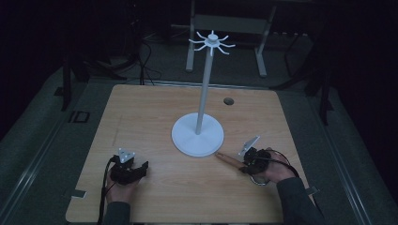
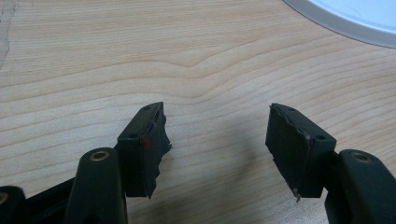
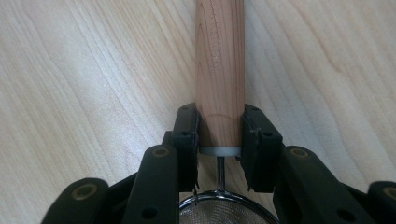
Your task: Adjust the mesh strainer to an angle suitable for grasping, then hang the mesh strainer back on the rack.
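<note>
Wooden table [image 1: 155, 108], right claw [image 3: 219, 135] gripping strainer handle [image 3: 219, 70]

1. The table [image 1: 141, 112] is pale wood with wavy grain lines.
2. The stand [image 1: 197, 136], at frame centre in the high view, is white throughout.
3. The strainer's handle [image 3: 219, 70] is light reddish-tan wood with a grey collar; its mesh [image 3: 224, 212], at the bottom edge, is silvery.
4. Both grippers, left [image 2: 217, 140] and right [image 3: 219, 140], are black.

high: above, fwd-down | gripper views: close, low | shared: table [image 1: 141, 112]
</note>
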Demonstrator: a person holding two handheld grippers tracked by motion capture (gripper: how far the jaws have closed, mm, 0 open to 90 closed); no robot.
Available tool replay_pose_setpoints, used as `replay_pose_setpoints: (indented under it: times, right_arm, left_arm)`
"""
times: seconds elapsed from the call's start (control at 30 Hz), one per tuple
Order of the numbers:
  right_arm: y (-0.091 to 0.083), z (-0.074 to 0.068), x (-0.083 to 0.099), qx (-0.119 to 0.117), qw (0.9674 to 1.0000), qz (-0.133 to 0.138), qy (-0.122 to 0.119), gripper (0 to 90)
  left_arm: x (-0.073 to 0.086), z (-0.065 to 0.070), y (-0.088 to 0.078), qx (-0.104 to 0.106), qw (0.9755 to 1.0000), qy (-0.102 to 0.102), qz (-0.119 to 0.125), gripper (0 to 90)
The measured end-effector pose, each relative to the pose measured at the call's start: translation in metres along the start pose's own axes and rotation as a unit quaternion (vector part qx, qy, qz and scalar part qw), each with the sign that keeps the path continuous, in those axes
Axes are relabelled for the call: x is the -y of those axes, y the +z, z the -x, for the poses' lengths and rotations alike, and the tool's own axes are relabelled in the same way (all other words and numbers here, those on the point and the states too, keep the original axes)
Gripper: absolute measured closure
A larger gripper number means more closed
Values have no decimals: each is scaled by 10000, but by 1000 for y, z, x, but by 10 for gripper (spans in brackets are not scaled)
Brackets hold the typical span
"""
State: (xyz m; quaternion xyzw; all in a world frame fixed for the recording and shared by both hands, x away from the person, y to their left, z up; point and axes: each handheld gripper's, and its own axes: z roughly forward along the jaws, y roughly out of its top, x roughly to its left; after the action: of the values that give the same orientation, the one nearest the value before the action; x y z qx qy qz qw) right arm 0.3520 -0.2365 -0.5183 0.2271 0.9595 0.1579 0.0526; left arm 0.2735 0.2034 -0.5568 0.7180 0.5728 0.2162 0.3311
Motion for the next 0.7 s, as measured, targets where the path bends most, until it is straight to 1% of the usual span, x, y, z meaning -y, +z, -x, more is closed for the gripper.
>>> replay_pose_setpoints:
  times: [0.03, 0.07, 0.27, 0.4, 0.53, 0.7]
  right_arm:
    - [0, 0, 0, 0, 10000, 0, 0, 696]
    - [-3, 0, 1, 7, 9999, 98, 22, 696]
    - [-8, -1, 3, 30, 9994, 344, 83, 696]
    - [-7, -2, 2, 54, 9991, 419, 84, 696]
    - [-9, -3, 0, 34, 9973, 725, 145, 696]
    - [-12, -2, -1, 132, 9952, 951, 200, 696]
  left_arm:
    - [0, 0, 0, 0, 10000, 0, 0, 380]
    - [0, 0, 0, -8, 10000, 3, -2, 381]
    - [0, 0, 0, 1, 10000, 13, -13, 380]
    - [0, 0, 0, 0, 10000, 3, 5, 380]
    - [0, 0, 0, 2, 10000, 5, -1, 381]
    - [0, 0, 0, -4, 10000, 4, -4, 380]
